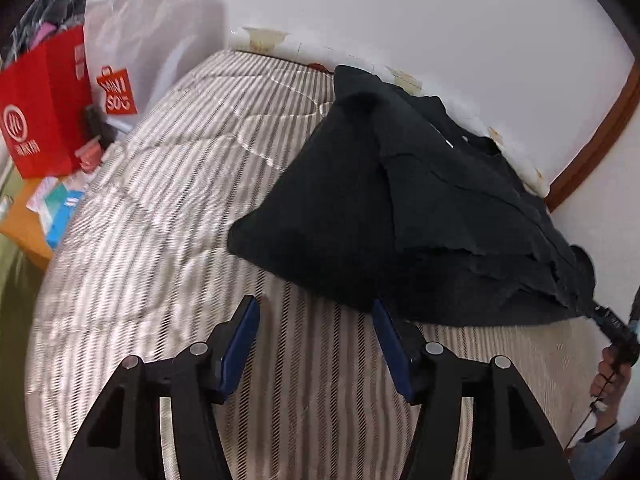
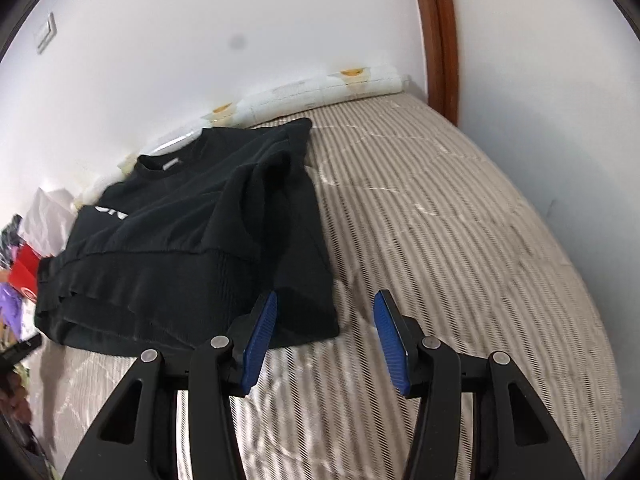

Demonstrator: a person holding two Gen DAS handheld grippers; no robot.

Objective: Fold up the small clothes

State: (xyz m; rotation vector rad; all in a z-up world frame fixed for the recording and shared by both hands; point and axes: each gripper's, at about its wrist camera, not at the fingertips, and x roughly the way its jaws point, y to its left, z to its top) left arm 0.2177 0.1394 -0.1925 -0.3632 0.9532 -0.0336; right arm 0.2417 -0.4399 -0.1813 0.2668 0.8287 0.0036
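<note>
The black shirt (image 2: pixel 192 240) lies partly folded on the striped mattress (image 2: pixel 440 220), collar toward the wall, apparently. Left gripper (image 1: pixel 316 320) and right gripper (image 2: pixel 324 316): jaws spread, empty.

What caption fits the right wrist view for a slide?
Right gripper, open and empty, hovers at the corner of a partly folded black shirt on a striped mattress.

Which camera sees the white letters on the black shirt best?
The right wrist view. There the black shirt lies with its neckline and a bit of white lettering facing the camera, though a fold cuts the letters off. In the left wrist view the shirt shows only dark folded cloth, no letters.
</note>
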